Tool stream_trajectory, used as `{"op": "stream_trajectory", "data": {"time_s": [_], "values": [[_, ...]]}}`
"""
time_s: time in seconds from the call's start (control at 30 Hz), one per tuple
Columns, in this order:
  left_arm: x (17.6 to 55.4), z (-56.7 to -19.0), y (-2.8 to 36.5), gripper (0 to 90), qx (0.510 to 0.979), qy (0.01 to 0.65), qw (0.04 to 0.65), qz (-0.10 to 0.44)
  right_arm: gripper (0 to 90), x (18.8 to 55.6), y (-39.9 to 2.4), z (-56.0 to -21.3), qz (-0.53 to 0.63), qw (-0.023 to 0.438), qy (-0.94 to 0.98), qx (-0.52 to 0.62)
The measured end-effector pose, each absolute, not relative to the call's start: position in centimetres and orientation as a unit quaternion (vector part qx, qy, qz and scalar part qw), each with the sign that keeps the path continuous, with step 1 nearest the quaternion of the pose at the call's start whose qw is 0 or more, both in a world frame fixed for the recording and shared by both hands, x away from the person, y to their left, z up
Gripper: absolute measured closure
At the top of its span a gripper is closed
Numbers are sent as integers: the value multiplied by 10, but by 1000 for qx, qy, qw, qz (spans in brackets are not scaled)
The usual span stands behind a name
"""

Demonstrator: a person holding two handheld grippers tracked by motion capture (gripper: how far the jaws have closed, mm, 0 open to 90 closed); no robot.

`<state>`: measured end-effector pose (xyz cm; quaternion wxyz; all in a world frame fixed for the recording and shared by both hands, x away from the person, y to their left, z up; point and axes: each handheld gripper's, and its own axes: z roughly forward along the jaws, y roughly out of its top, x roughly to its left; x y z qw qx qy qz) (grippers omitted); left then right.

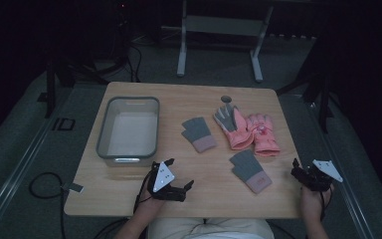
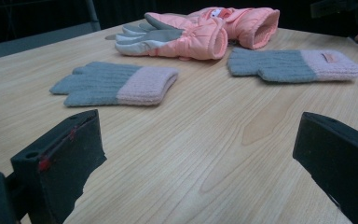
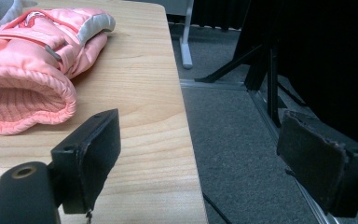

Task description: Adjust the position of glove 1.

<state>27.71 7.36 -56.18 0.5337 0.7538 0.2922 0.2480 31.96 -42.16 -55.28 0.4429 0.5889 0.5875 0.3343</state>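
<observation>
gloves soft and light, best pinched at the cuff

gloves lay spread over the right half of the wooden table [image 1: 129, 179], and a grey plastic bin [image 1: 128, 128] stood empty at the left. left to right: the left gripper [image 1: 184, 186] rested at the near edge with its jaws spread wide and nothing between them, pointing towards the gloves. the first grey knit glove [image 1: 199, 133] lay flat just right of the bin, its pink cuff towards the near side. beyond it, far and right, two padded pink gloves [image 1: 251, 132] lay touching, one partly over the other. a second grey knit glove [image 1: 250, 171] lay near, well apart from the first. the right gripper [image 1: 303, 175] hung at the near right corner, partly off the table edge, its jaws also spread and empty.

judging by their look, the knit gloves would be light, limp and grippy, sagging when lifted; the doubled cuff seemed the thickest place to pinch. the padded ones looked bulkier with a slicker shell, so the ribbed cuff opening [image 3: 23, 105] seemed the safer hold.
</observation>
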Motion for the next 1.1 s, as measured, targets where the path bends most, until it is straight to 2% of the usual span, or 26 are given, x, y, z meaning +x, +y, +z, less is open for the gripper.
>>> {"op": "stream_trajectory", "data": {"time_s": [0.43, 0.73, 1.0, 1.1], "values": [[277, -562, 73, 12, 758, 287, 531, 249, 134, 326, -415, -551, 294, 419, 621, 593], [276, -562, 74, 12, 755, 287, 535, 248, 134, 331, -410, -536, 287, 357, 659, 597], [276, -562, 73, 12, 755, 284, 535, 251, 121, 336, -400, -525, 295, 355, 657, 596], [276, -562, 74, 12, 754, 285, 537, 247, 113, 336, -399, -520, 293, 369, 647, 600]]}}
